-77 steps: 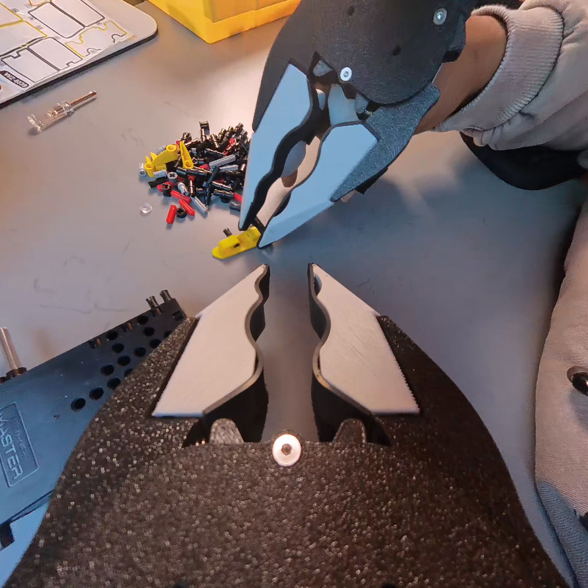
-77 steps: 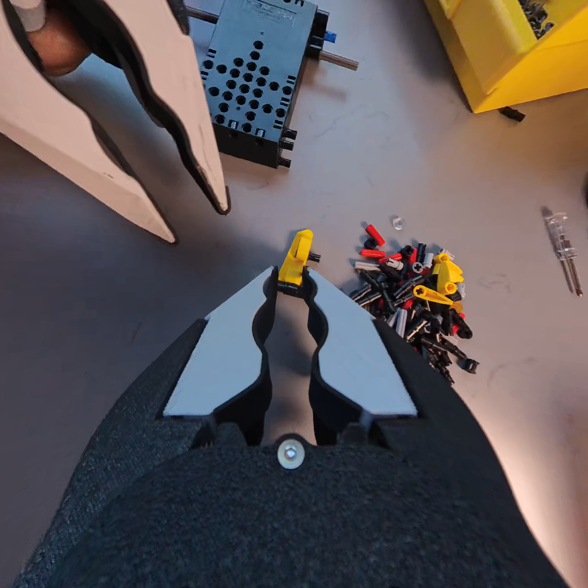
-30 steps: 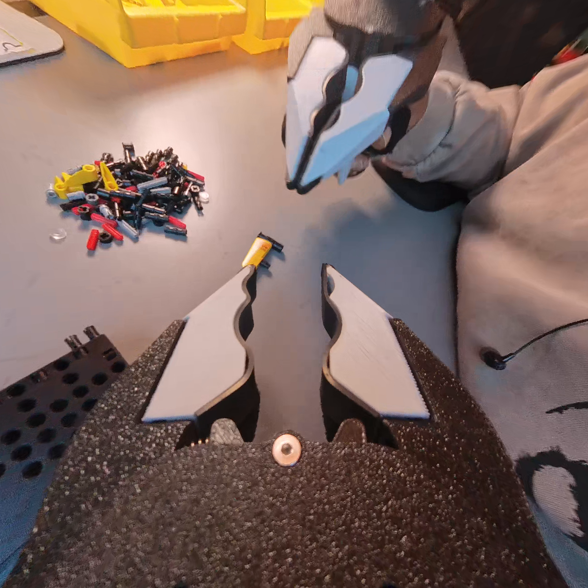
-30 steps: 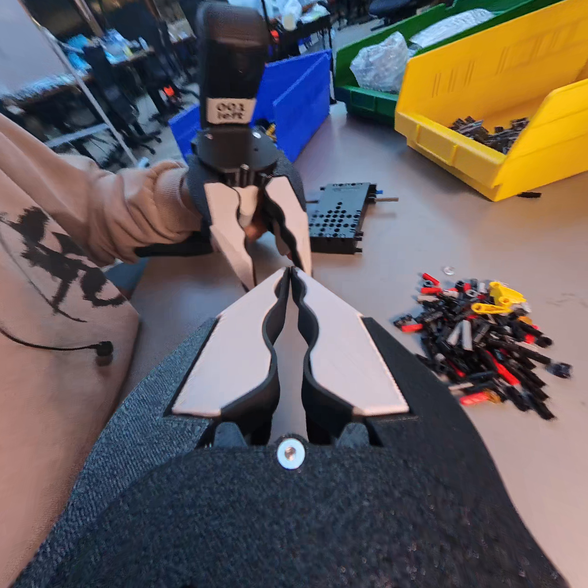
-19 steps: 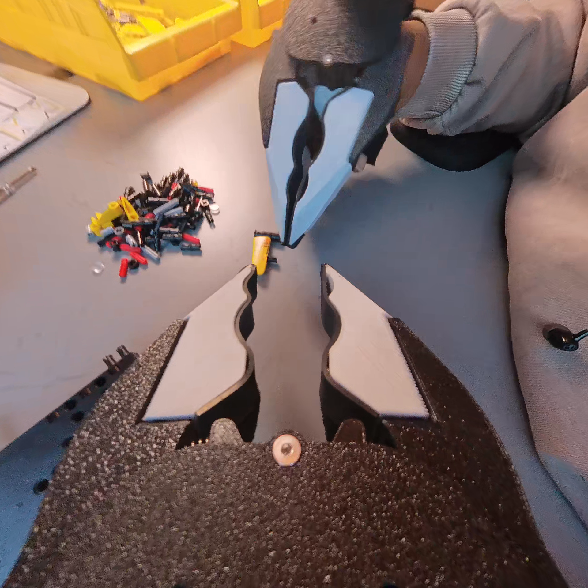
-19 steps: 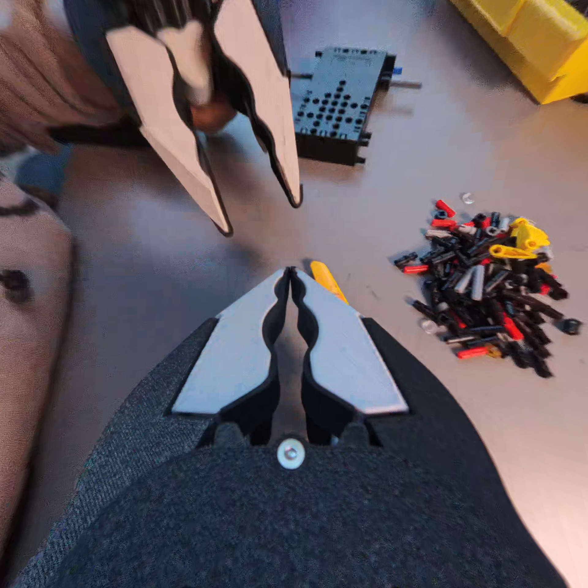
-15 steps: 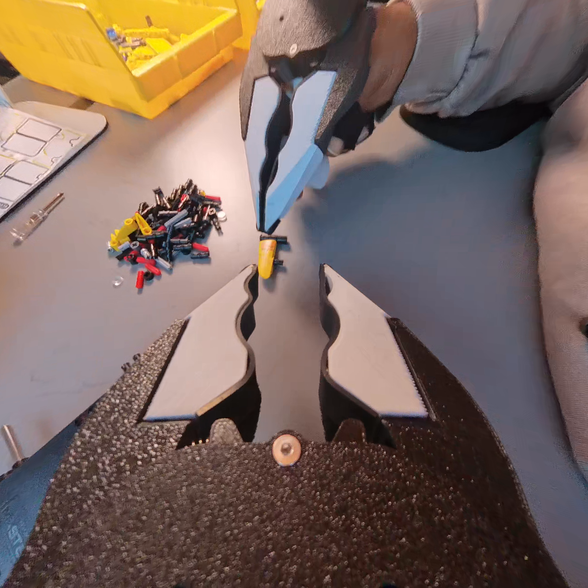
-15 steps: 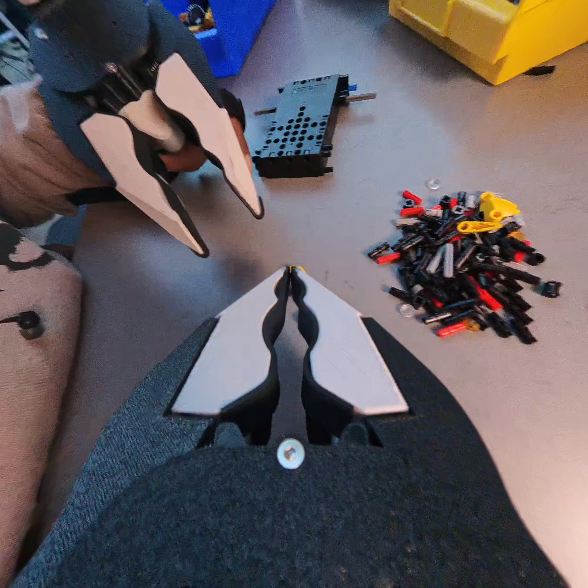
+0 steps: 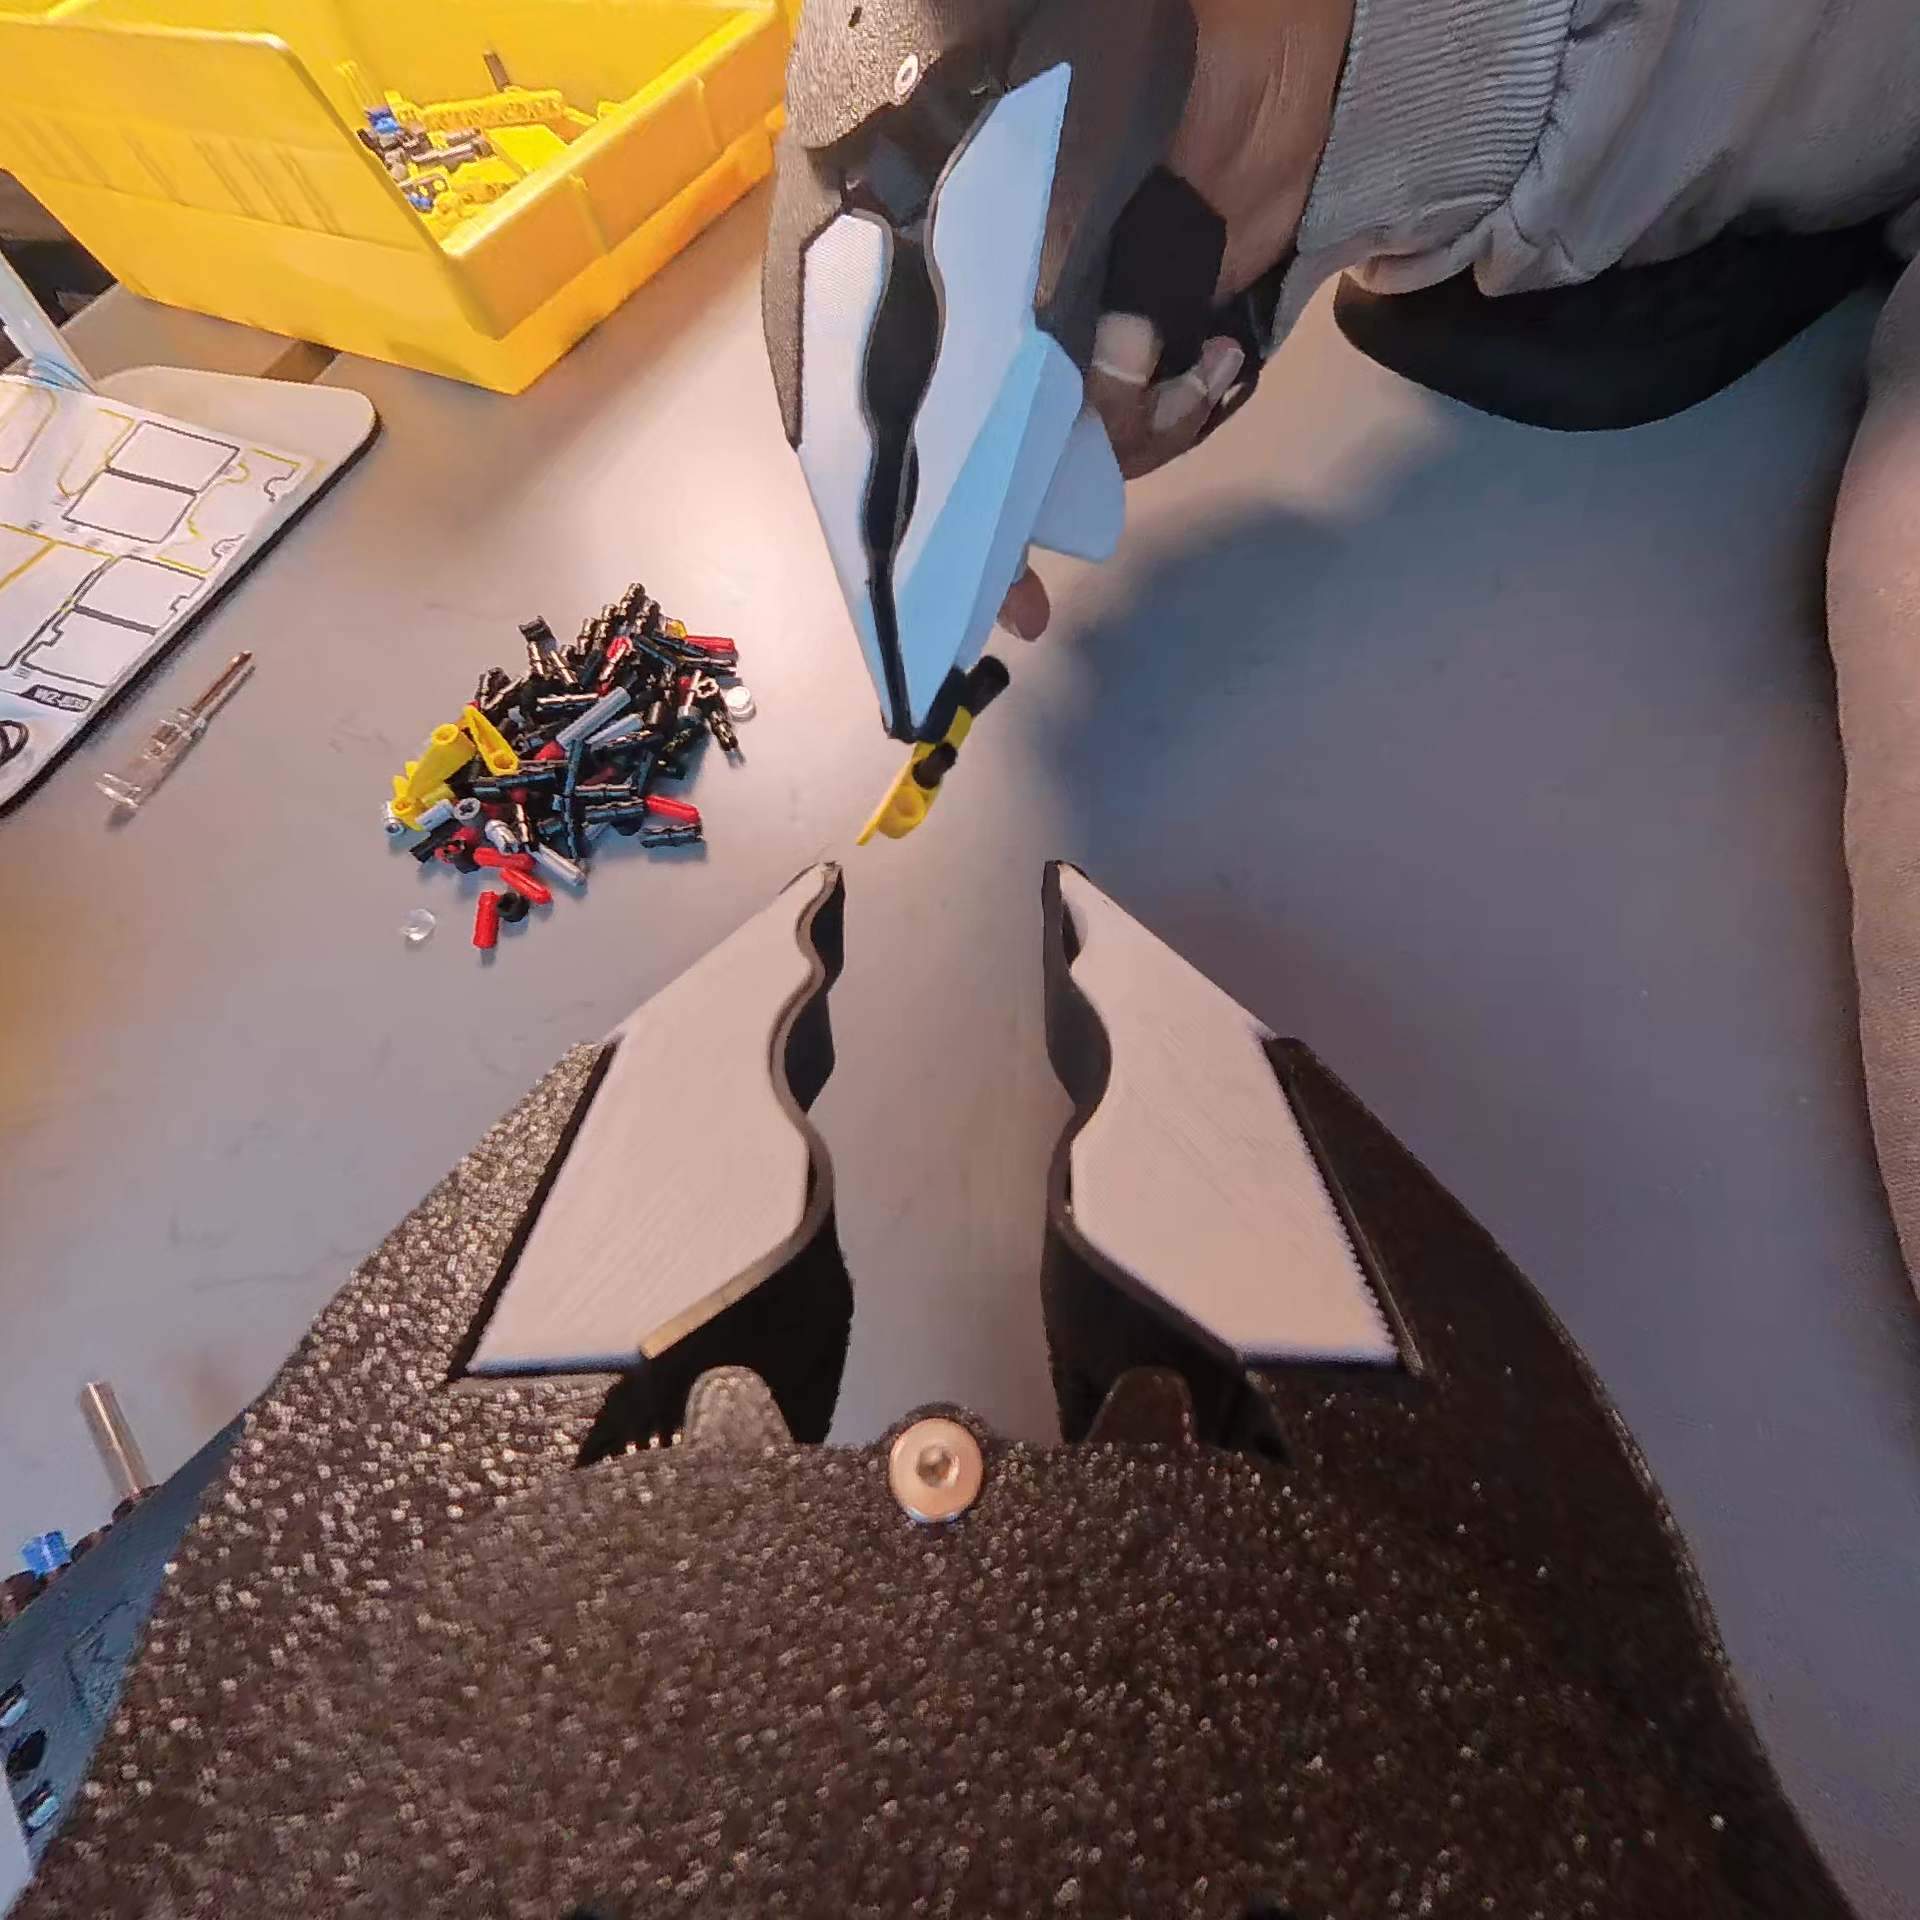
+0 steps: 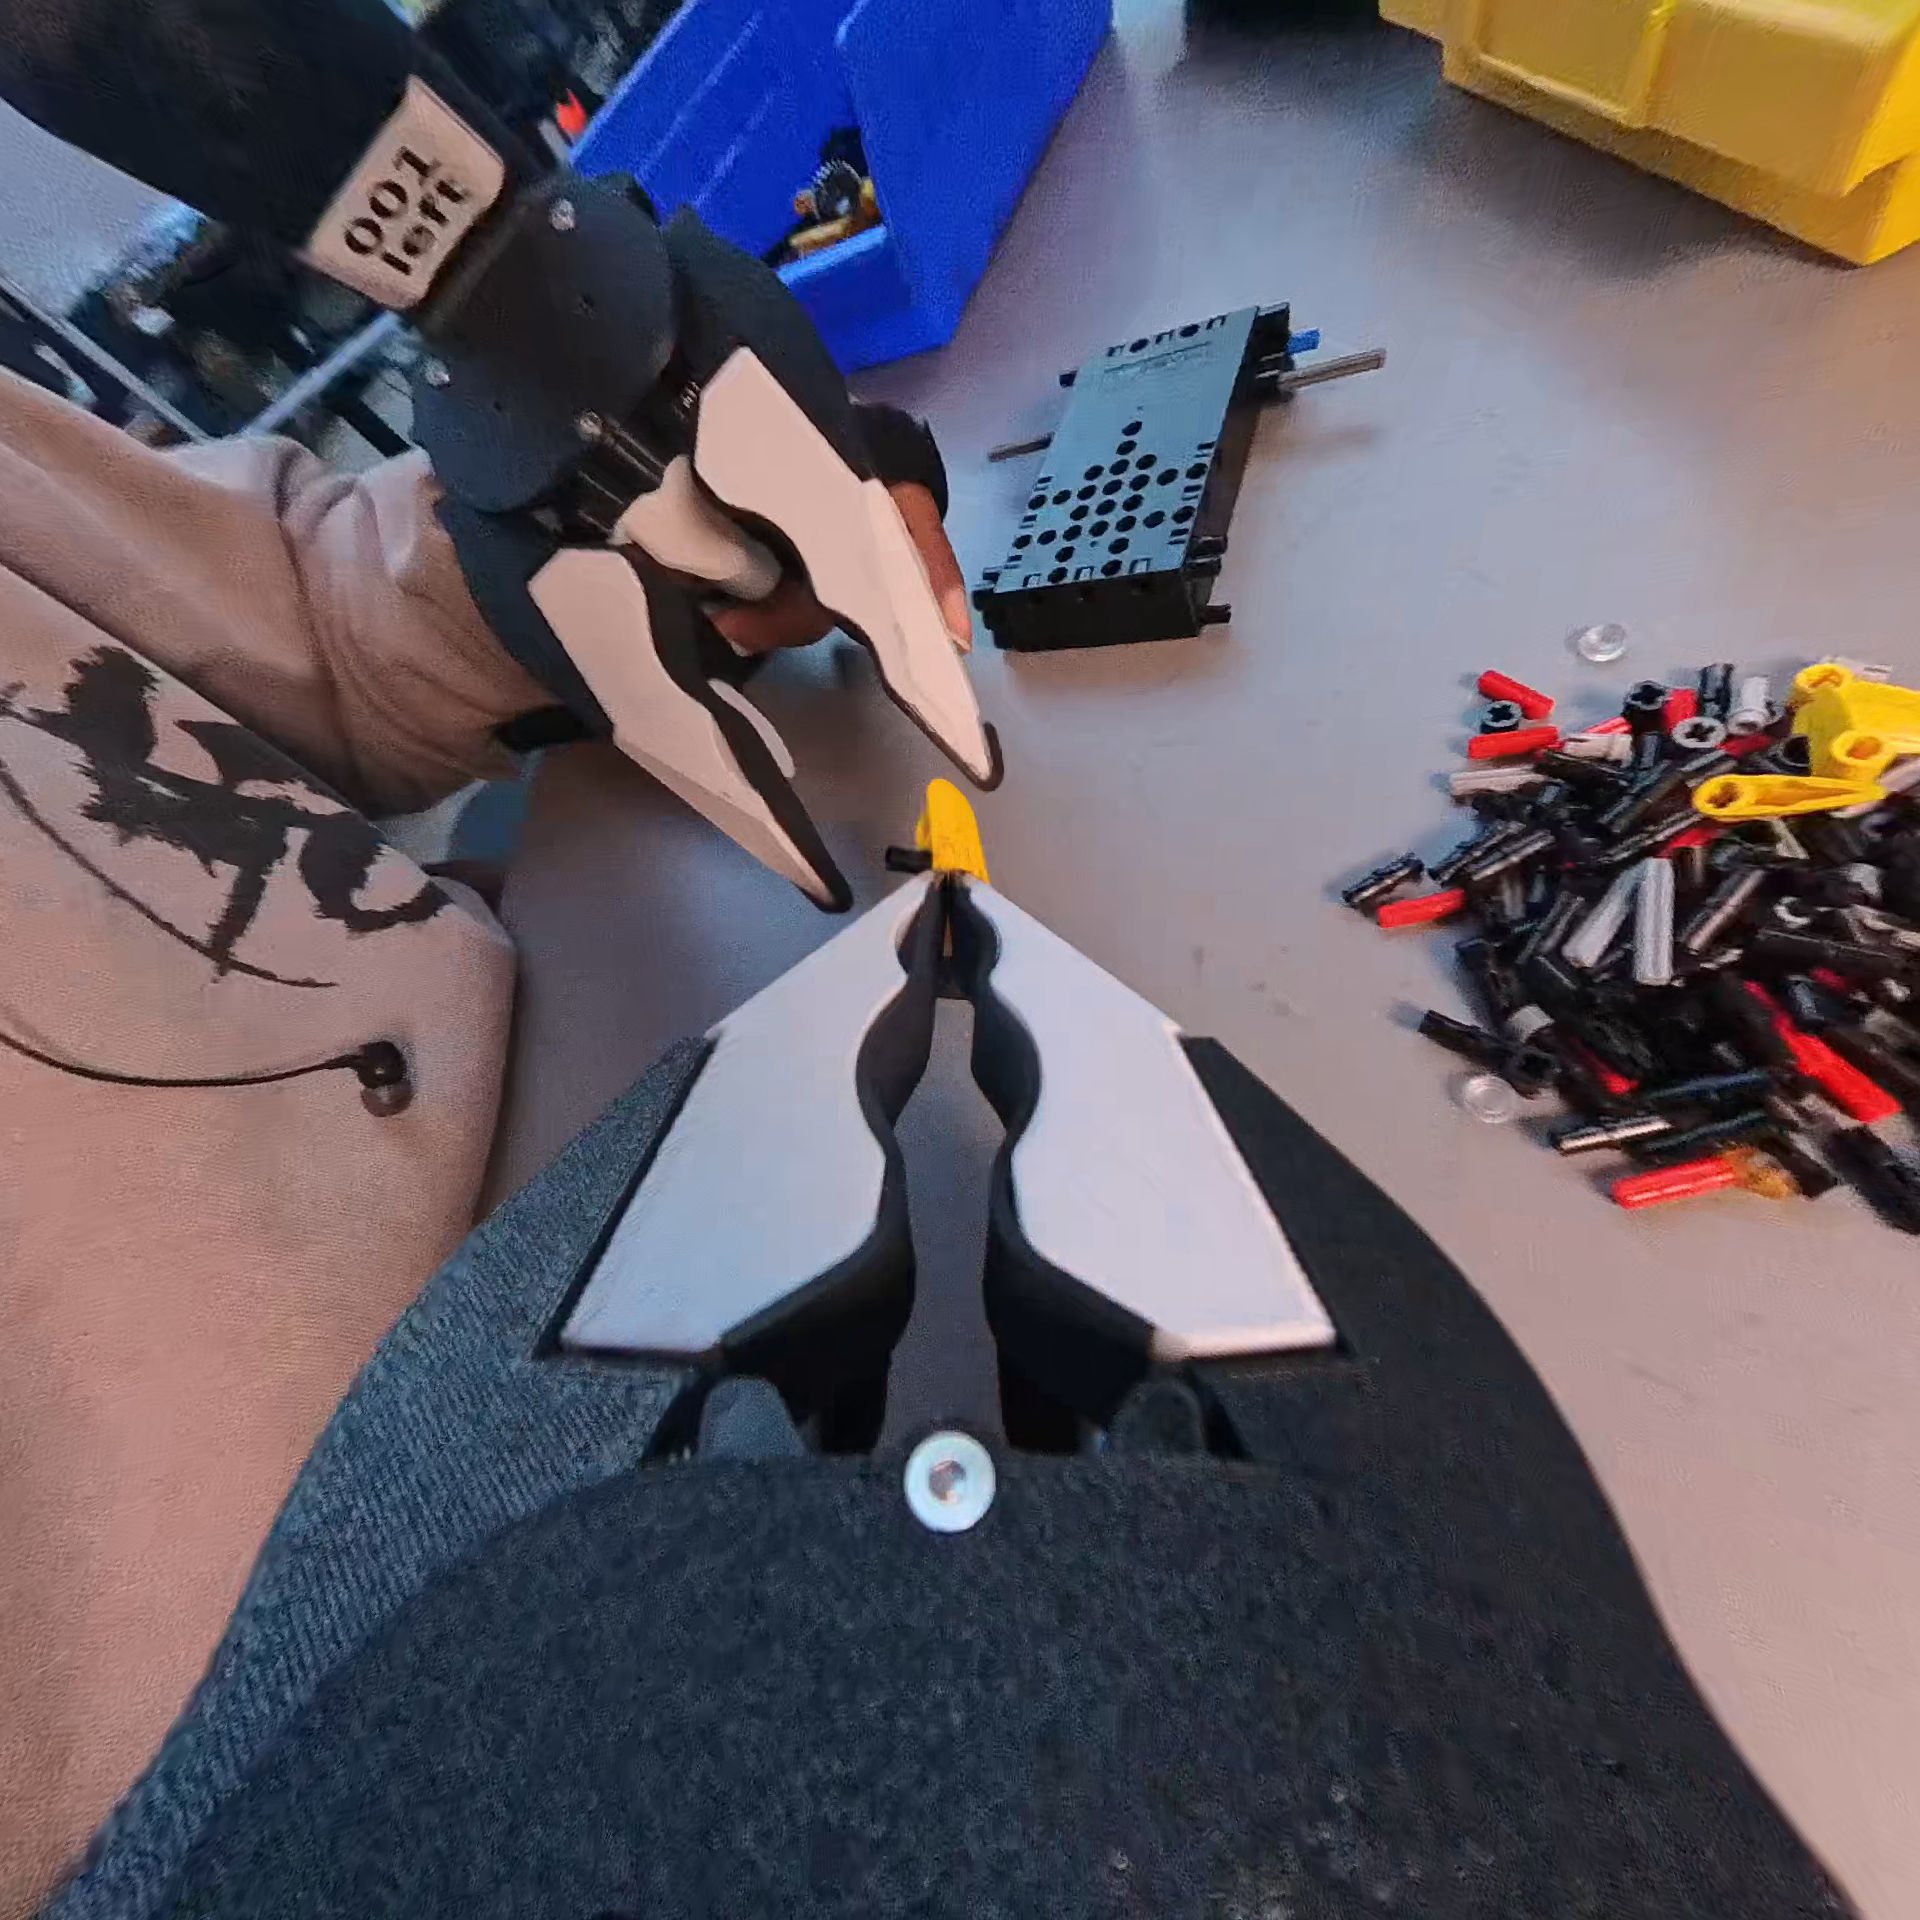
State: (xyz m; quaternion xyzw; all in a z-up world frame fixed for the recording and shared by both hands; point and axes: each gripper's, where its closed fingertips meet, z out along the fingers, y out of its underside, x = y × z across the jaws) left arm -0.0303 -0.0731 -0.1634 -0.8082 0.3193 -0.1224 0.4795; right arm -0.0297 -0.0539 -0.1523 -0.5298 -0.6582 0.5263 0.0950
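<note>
My right gripper point(image 10: 948, 883) is shut on a small yellow piece with black pins point(image 10: 948, 831) and holds it above the grey table. In the left wrist view that right gripper point(image 9: 914, 727) comes down from above with the yellow piece point(image 9: 920, 774) hanging from its tips. My left gripper point(image 9: 940, 873) is open and empty, its tips just below and on either side of the piece, not touching it. The left gripper also shows in the right wrist view point(image 10: 914, 831), open, just beyond the piece.
A heap of small black, red, grey and yellow pins point(image 9: 566, 748) lies on the table to the left; it shows at the right in the right wrist view point(image 10: 1704, 935). A black perforated block point(image 10: 1122, 499), yellow bins point(image 9: 312, 156), a blue bin point(image 10: 831, 135) and an instruction sheet point(image 9: 114, 520) stand around. Less than 4 cm separates the two grippers' tips. The left tips stand about 12 cm off the black perforated block point(image 10: 1122, 499).
The right gripper has shut on the yellow piece that lay on the table and lifted it. The left gripper stays open, its tips now close under the piece.
</note>
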